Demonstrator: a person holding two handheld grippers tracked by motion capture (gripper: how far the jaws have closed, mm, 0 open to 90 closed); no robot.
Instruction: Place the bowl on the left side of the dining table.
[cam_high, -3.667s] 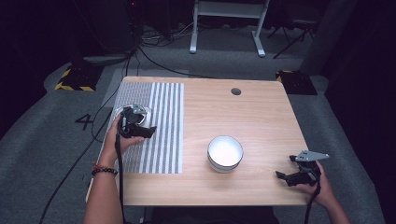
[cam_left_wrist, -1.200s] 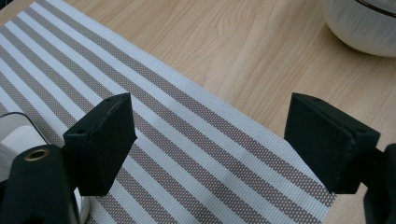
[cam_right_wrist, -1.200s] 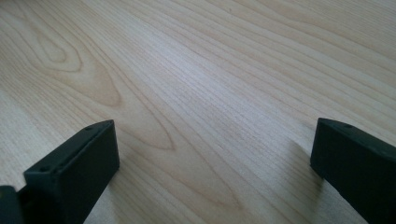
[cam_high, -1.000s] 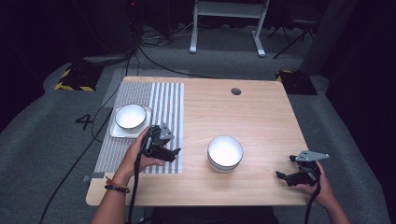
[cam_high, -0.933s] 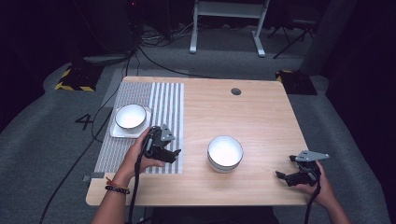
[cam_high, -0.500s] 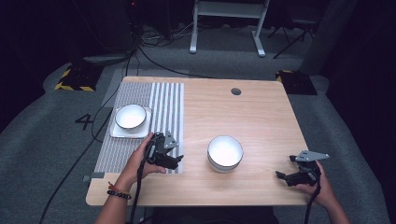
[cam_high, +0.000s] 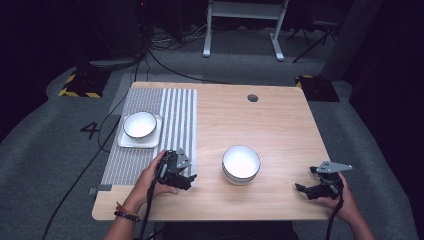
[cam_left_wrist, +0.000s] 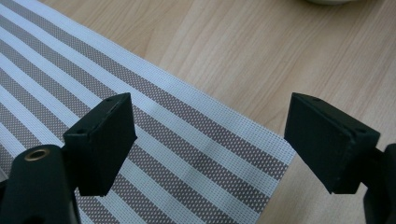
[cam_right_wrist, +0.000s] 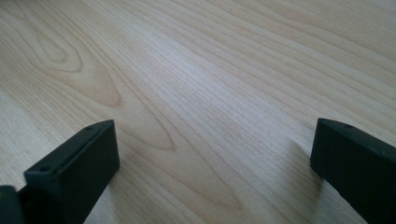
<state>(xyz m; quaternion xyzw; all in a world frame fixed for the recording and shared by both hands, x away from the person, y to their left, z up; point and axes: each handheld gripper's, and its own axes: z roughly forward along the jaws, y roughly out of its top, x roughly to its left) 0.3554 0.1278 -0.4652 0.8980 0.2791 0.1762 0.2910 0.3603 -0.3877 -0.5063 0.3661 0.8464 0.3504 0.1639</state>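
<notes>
Holding: nothing, both grippers wide apart.
Left gripper (cam_high: 186, 178): over the striped mat (cam_high: 150, 150) corner, near the bowl (cam_high: 241, 163).
Right gripper (cam_high: 306, 189): right of the bowl, on the surface (cam_high: 280, 130).

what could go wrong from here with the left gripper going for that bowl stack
The left gripper is open over the striped placemat's corner; dragging low could snag and shift the mat with the bowl on the square plate. The centre stack of bowls may slip or separate if only the top rim is pinched.
</notes>
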